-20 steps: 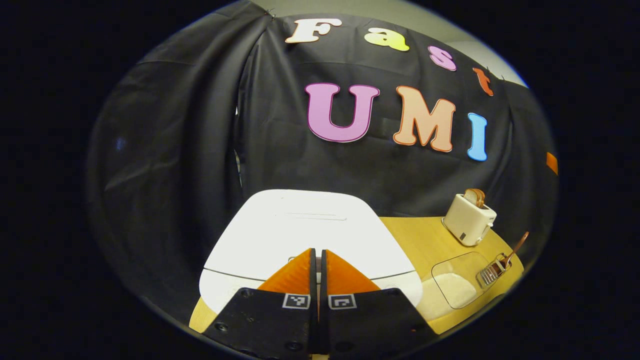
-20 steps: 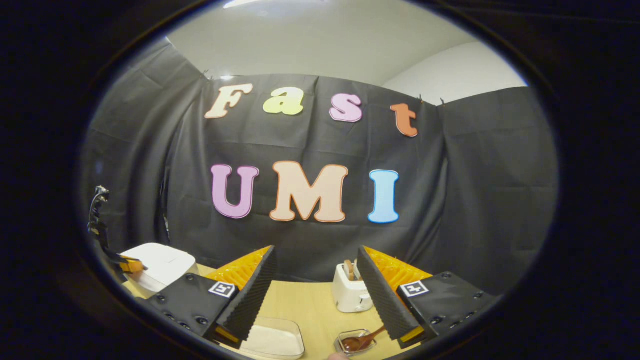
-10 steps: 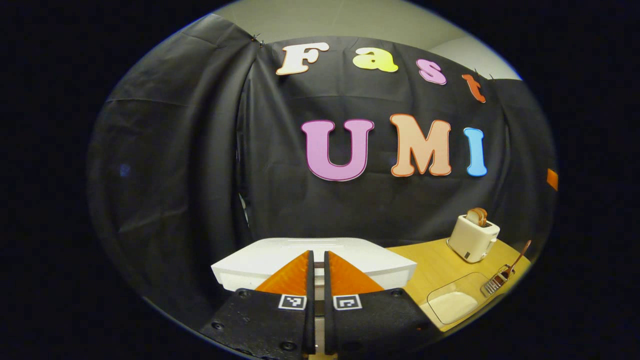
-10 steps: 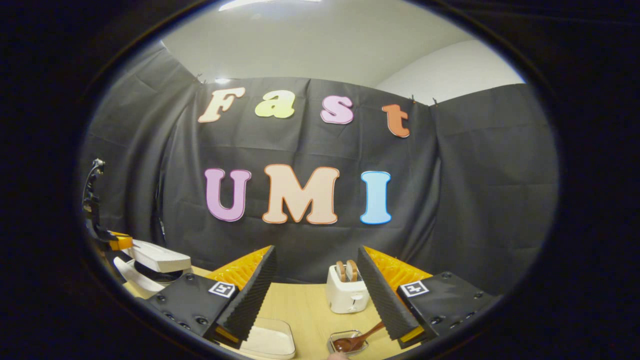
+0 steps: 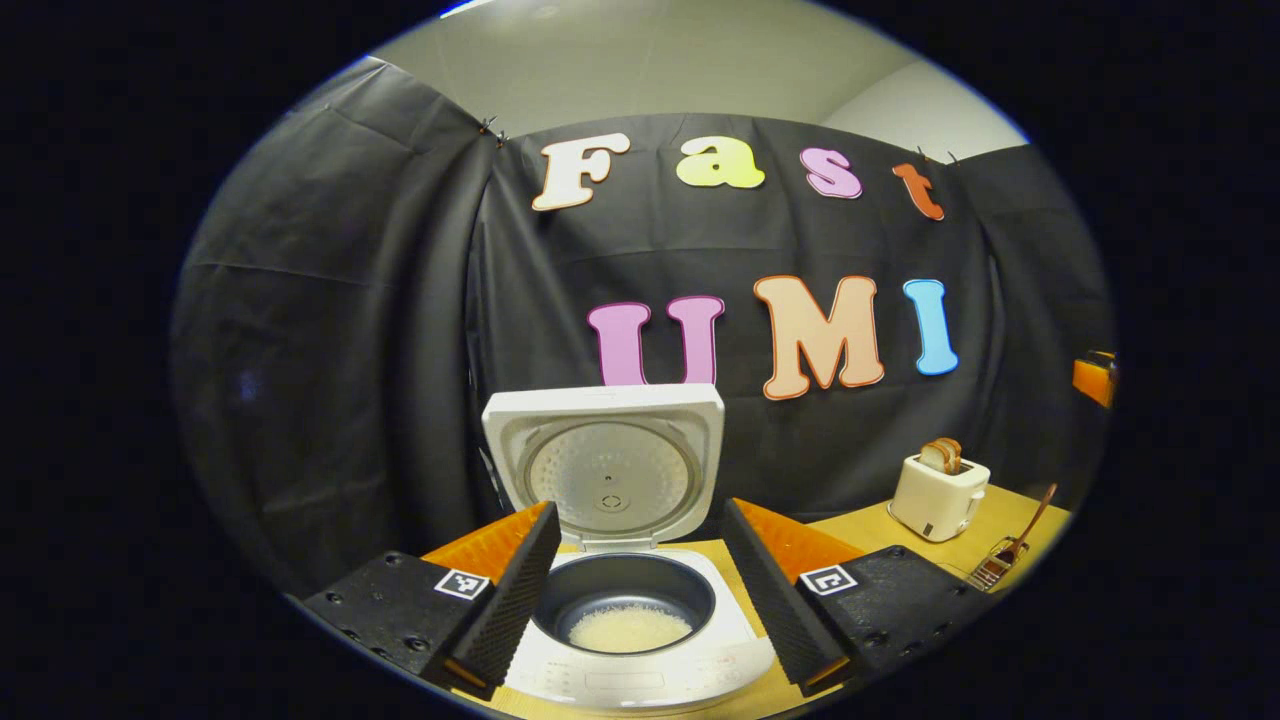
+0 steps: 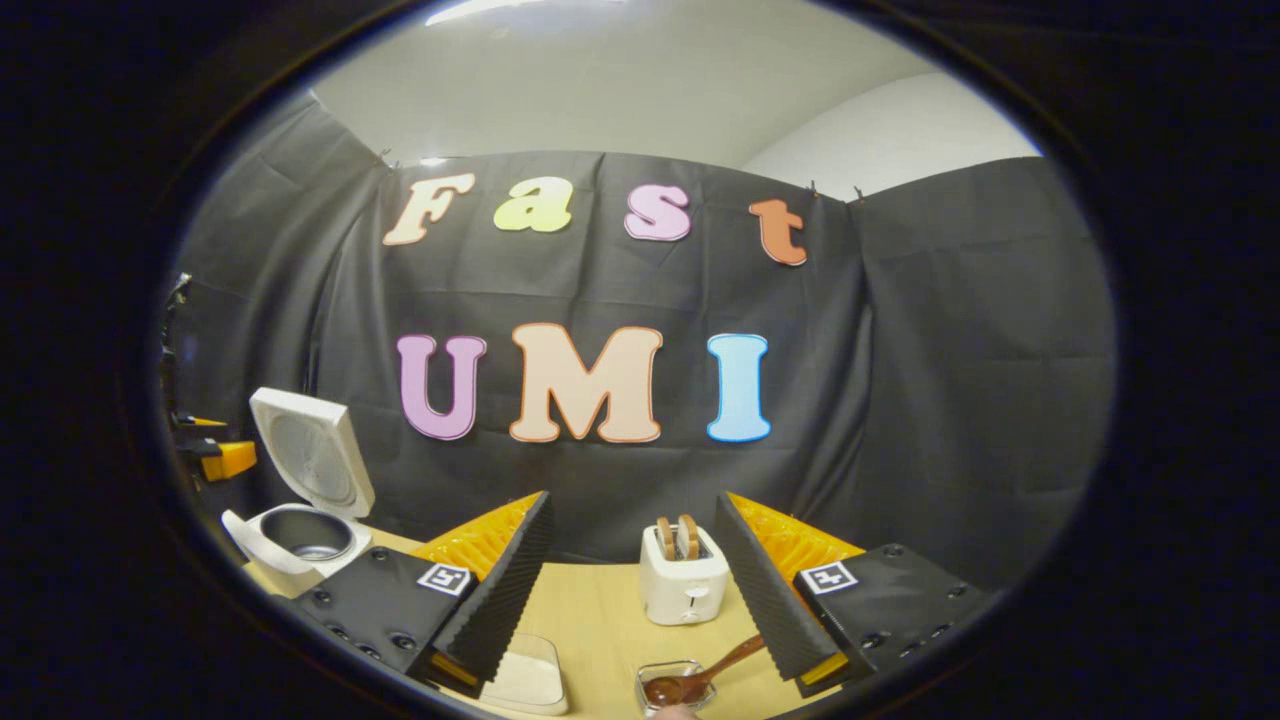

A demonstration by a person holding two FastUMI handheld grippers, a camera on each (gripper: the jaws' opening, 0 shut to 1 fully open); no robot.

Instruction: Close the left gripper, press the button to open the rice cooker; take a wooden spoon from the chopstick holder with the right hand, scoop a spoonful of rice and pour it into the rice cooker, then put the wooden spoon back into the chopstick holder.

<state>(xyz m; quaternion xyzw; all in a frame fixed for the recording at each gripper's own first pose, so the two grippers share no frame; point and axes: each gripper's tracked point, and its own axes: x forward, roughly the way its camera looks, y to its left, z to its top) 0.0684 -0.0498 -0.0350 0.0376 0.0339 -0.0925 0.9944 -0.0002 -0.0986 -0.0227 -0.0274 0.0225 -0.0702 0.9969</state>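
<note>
While both claws gape empty, left gripper view shows rice (image 5: 630, 628) inside the rice cooker (image 5: 640, 672), seemingly.

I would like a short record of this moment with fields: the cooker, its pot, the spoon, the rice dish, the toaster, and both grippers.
rice cooker: on the table, lid standing open
inner pot: some rice at the bottom
wooden spoon: bowl in the chopstick holder, handle leaning out
rice dish: clear, white rice inside
toaster: bread in the slots
left gripper: jaws open, empty
right gripper: jaws open, empty
</note>
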